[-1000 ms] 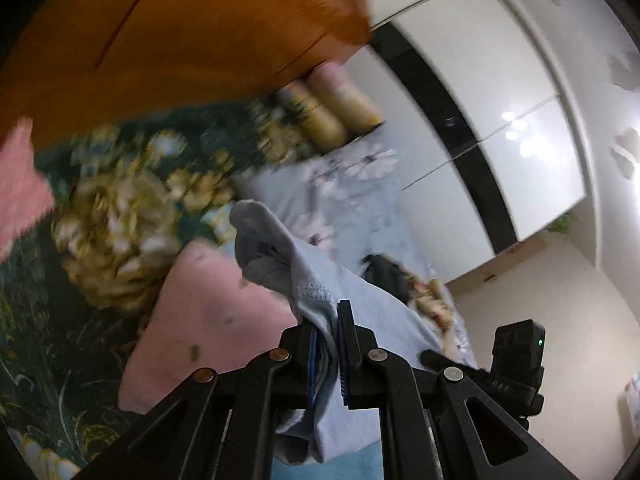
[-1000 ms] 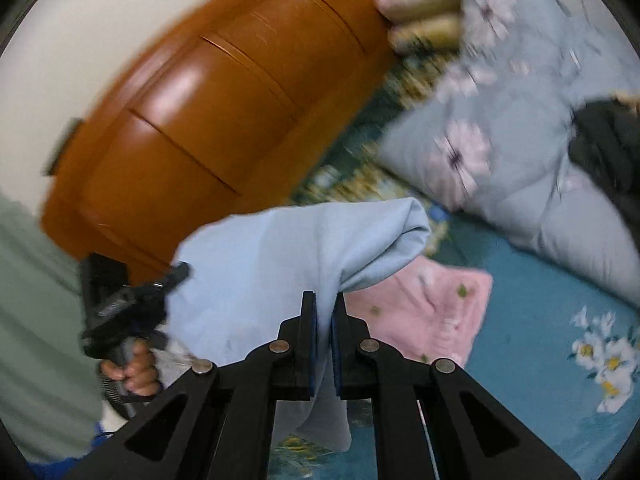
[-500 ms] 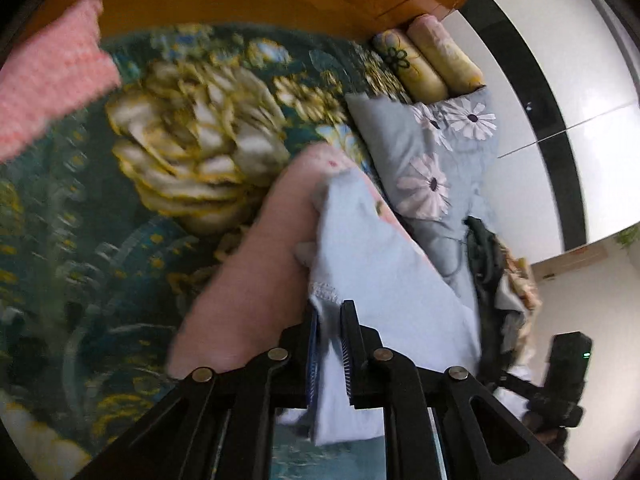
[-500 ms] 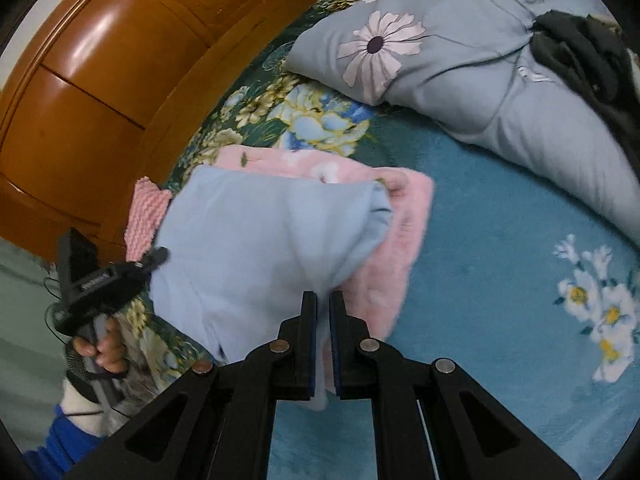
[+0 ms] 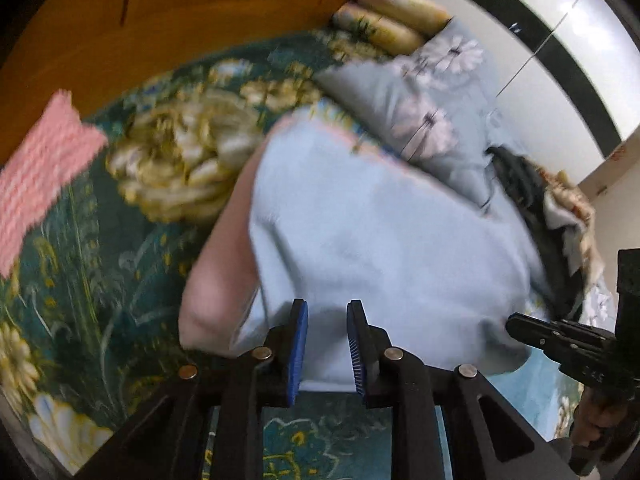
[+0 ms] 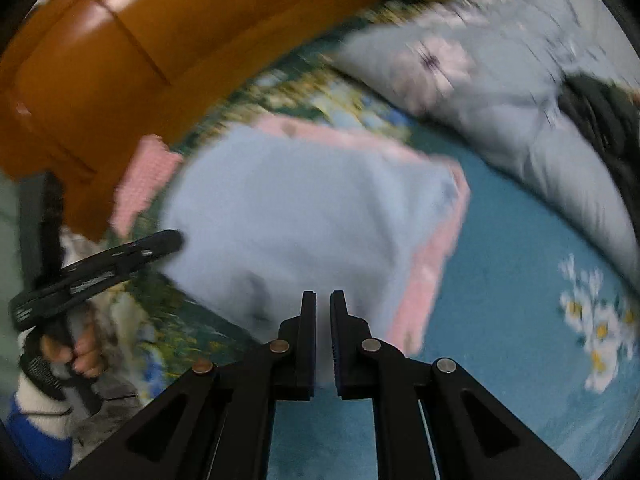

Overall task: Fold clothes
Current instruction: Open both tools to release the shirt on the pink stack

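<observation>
The light blue garment [image 5: 384, 240] lies folded on top of a pink garment [image 5: 216, 264], which rests on the floral bedspread [image 5: 72, 272]. The left gripper [image 5: 327, 344] has just been opening its jaws; the blue pads stand apart with the cloth edge between them, not pressing it. The right gripper [image 6: 323, 336] has its 2 fingers close together and nearly shut, pinching the near edge of the same garment. A wooden headboard [image 6: 120, 60] and a grey flowered pillow [image 6: 500, 92] are behind.

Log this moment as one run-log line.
left gripper: opening, releasing | right gripper: pinching edge | light blue garment: folded atop pink garment
</observation>
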Available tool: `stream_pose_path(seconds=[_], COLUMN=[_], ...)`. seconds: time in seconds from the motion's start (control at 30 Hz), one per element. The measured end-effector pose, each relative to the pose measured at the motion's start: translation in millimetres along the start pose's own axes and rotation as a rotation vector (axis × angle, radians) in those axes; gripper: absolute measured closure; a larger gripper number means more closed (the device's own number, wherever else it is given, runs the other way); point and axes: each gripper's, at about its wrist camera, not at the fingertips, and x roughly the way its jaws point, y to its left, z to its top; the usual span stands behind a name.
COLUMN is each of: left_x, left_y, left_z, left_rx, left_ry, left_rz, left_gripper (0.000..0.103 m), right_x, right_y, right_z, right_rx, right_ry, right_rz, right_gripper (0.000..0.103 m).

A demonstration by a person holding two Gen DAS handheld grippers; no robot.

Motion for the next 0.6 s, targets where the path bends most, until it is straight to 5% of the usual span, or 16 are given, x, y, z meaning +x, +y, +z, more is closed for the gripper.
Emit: stream_pose_path(seconds=[0.13, 0.23, 0.37, 0.6], left_x=[-4, -15, -27, -33], left_y=[-6, -8, -7, -6], left_z=[-4, -9, -23, -53], left_rx=[0.024, 0.046, 0.077, 0.011], left_ry=[-0.020, -0.036, -0.060, -0.046], left_rz=[0.021, 0.047, 0.072, 0.045], left_gripper=[0.079, 0.066, 0.050, 0.033], right_x=[8, -7, -16, -2], right_y=[-12, -11, -15, 6], right_z=[-7, -18, -45, -81], right_rx=[0.101, 0.146, 0.249, 0.338], right_ry=[-0.003, -0.066, -0.066, 0.050], right_rz=[0.008, -0.006, 0.041, 0.164], right_gripper=[0.098, 0.097, 0.069, 0.063])
